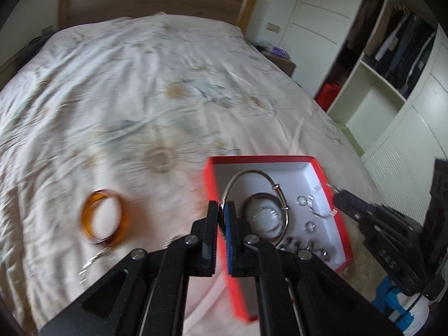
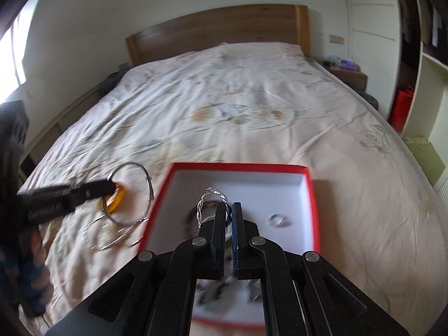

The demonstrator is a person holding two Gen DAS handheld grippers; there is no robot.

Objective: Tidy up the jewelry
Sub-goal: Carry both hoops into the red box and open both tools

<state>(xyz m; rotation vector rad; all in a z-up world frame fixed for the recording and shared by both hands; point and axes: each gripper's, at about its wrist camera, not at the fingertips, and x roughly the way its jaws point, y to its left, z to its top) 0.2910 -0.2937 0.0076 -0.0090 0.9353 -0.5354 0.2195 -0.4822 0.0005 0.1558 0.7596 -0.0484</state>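
Note:
A red box (image 1: 208,184) with a white inside lies on the bed and holds several rings and small pieces. My left gripper (image 1: 223,208) is shut on a thin silver bangle (image 1: 252,172) and holds it at the box's left edge. My right gripper (image 2: 229,210) is shut on a twisted silver chain (image 2: 208,198) over the box (image 2: 308,196). An amber bangle (image 1: 105,218) lies on the sheet left of the box. In the right wrist view the left gripper (image 2: 110,186) holds the silver bangle (image 2: 147,175) above the amber bangle (image 2: 119,198).
A thin silver necklace (image 2: 112,235) lies on the sheet left of the box. The floral bed sheet (image 1: 140,84) stretches to a wooden headboard (image 1: 151,0). A nightstand (image 2: 350,75) and open wardrobe shelves (image 1: 392,64) stand to the right.

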